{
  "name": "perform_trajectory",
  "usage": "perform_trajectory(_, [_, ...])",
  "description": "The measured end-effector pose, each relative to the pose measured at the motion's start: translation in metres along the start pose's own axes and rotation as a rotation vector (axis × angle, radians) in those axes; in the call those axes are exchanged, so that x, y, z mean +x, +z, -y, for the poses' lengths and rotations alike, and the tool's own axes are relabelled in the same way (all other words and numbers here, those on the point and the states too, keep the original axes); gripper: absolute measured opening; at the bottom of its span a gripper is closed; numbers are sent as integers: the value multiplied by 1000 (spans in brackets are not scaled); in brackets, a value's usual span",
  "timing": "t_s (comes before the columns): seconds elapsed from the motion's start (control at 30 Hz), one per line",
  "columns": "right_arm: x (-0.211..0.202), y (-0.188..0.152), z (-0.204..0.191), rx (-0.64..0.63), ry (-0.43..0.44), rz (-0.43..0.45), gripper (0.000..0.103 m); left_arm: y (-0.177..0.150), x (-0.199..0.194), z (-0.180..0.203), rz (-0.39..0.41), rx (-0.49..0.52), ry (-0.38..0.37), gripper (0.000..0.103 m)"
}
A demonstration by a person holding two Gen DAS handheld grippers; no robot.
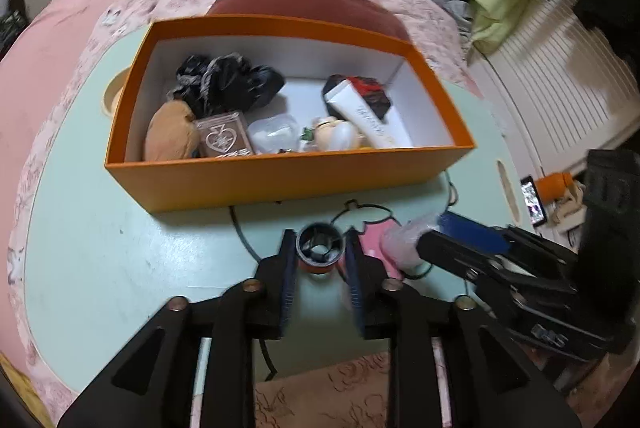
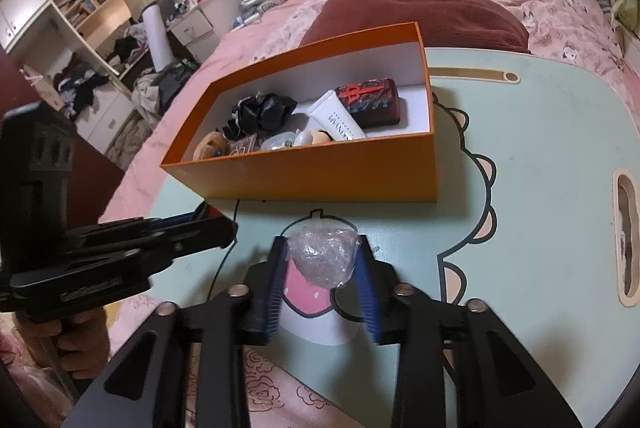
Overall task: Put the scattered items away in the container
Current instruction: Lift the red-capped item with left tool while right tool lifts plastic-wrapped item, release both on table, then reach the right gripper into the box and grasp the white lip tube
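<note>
Two loose items remain outside the orange box [image 1: 280,179], and each gripper has one of them between its fingers. The left gripper [image 1: 320,252] straddles a small dark cylindrical cap [image 1: 319,247], its open mouth facing the camera and an orange-red rim showing beneath; the blue pads sit right beside its wall on both sides, but whether they press on it I cannot tell. The right gripper [image 2: 322,260] brackets a crumpled ball of clear plastic wrap [image 2: 323,256], its fingers apart and flanking the wad; it looks touched on both sides without being squashed, so a firm clamp is not evident. Both items lie on the pale green lap table [image 2: 540,187], just in front of the box's near wall, which suits a short lift over the rim. Inside the box already lie a black crumpled bag [image 1: 228,83], a tan plush toy [image 1: 170,133], a card box [image 1: 224,139], a white tube [image 1: 368,115] and a red-and-black case [image 2: 370,99]; the right end looks emptiest, a sensible drop spot.
</note>
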State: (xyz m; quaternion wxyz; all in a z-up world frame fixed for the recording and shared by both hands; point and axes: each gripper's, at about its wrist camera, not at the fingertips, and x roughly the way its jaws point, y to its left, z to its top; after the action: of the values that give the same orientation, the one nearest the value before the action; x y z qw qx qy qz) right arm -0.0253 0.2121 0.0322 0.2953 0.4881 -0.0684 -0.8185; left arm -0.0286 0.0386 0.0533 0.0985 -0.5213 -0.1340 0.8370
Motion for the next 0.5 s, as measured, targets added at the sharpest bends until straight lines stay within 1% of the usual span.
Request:
perform_trajectory(0.03, [-1,0,0,1,-3,6,53,0,1,-3,-3,-11,-1,45])
perform_trajectory(0.07, [-3,0,0,5,-3,16,60,-1,1,-7,-1,-21,-8,47])
perform_trajectory(0.1, [-6,1,1,10,1,30,61,-2,0,-10,6,-30,-17,49])
perform_trajectory(0.2, [-14,4,3,33,15,56,61,-3,-11,-16,58,-37,-33,49])
perform_trajectory(0.27, [-18,7,7,50,19,70,61,-2,-27,-20,147,-37,-26,49])
perform_trajectory(0.3, [-22,10,10,61,29,82,61,-1,-36,-22,205,-40,-11,49])
perform_trajectory(0.37, [-30,17,19,94,57,120,61,2,-55,-31,330,-56,53,53])
perform_trajectory(0.4, [-33,21,22,109,66,132,61,5,-61,-38,379,-78,100,64])
perform_trajectory(0.43, [-34,25,26,131,69,145,61,8,-63,-45,403,-105,136,74])
perform_trajectory(0.47, [-37,30,31,162,71,164,61,11,-64,-55,416,-147,161,75])
perform_trajectory(0.5, [-38,34,37,194,76,183,61,14,-61,-66,412,-184,150,75])
